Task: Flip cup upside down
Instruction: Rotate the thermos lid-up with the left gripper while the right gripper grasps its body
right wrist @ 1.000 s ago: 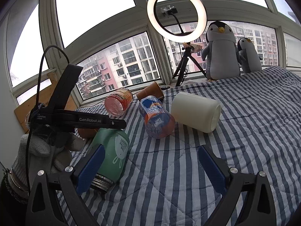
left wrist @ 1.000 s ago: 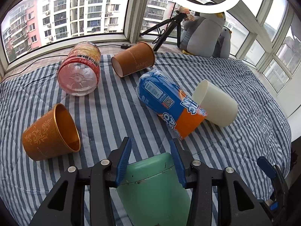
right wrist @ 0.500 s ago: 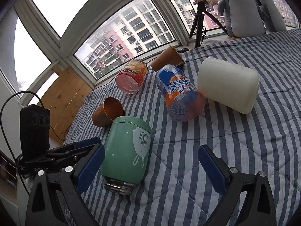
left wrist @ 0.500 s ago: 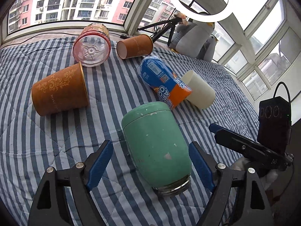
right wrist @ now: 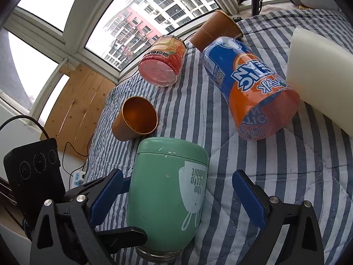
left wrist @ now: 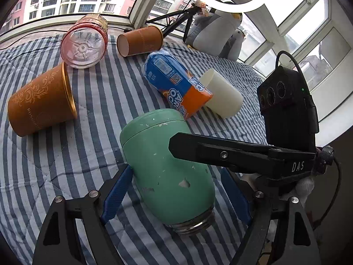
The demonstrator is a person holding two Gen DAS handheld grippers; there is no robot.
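Both grippers' jaws are wide around the green cup (left wrist: 167, 167), lying on its side, base pointing to twelve o'clock. The right gripper (right wrist: 178, 196) should clamp mid-body, squarely, before turning it mouth-down; the left gripper (left wrist: 176, 190) holds nothing.

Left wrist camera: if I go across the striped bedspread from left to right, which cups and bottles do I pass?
Gold-rimmed brown cup → clear pink bottle → brown paper cup → blue-and-orange bottle → cream cup. The green cup lies nearer, between the open left gripper fingers.

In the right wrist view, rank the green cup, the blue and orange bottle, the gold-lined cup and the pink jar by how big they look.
1. Green cup, nearest the camera, which inflates it.
2. Blue and orange bottle, close behind in apparent size.
3. Pink jar and gold-lined cup: these look alike, so unranked.
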